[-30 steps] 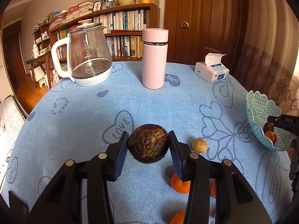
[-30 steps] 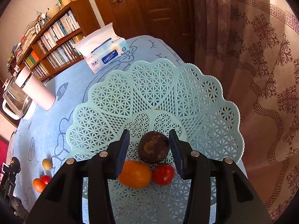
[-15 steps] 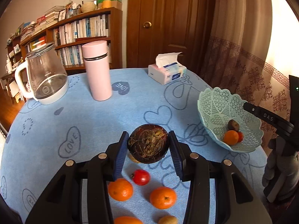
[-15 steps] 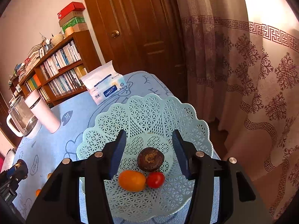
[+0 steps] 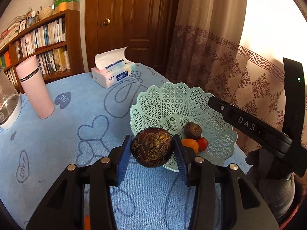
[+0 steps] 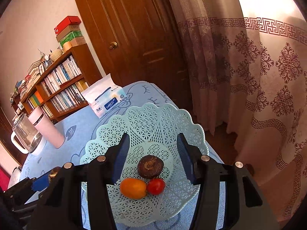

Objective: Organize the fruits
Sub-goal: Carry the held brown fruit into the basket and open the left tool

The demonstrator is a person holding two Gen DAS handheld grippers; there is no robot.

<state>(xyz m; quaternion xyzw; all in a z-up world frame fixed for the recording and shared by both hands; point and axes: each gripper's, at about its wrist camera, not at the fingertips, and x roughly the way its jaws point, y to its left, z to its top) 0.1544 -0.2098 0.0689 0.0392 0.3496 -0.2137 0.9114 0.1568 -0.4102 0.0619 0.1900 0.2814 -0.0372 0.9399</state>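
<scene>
on blue tablecloth, mint basket, tissue box, curtain behind

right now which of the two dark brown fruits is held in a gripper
The bigger dark brown fruit, clamped in the left gripper near the basket rim. The smaller one lies loose in the basket.
</scene>
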